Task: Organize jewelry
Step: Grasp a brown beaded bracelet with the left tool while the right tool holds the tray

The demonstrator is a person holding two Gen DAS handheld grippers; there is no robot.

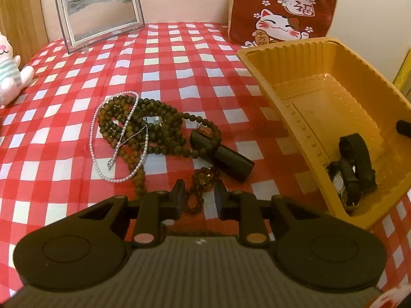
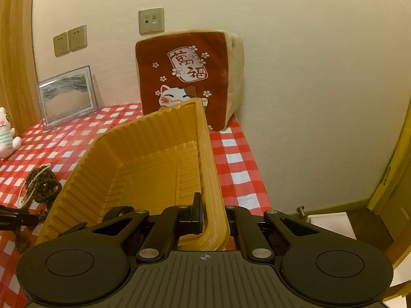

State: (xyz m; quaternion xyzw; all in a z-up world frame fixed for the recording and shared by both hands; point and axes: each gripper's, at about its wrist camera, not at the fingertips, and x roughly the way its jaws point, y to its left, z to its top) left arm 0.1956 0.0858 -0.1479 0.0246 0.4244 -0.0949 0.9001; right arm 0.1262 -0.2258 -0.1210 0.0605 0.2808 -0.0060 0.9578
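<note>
A pile of dark bead necklaces (image 1: 143, 125) with a white pearl necklace (image 1: 120, 138) and a black clip-like case (image 1: 226, 154) lies on the red checked cloth. An amber bead bracelet (image 1: 203, 179) lies between the fingers of my left gripper (image 1: 199, 197), which is open just above it. The yellow plastic tray (image 1: 295, 59) on the right holds black-strapped watches (image 1: 352, 169). My right gripper (image 2: 209, 213) is shut on the tray's near rim (image 2: 213, 205) and tilts the tray. The jewelry pile also shows in the right wrist view (image 2: 41, 182).
A glass sand-picture frame (image 1: 100, 12) stands at the back left. A red lucky-cat cushion (image 1: 282, 10) leans on the wall behind the tray. A white plush toy (image 1: 10, 69) sits at the left edge. The table's right edge (image 2: 257, 179) is close to the tray.
</note>
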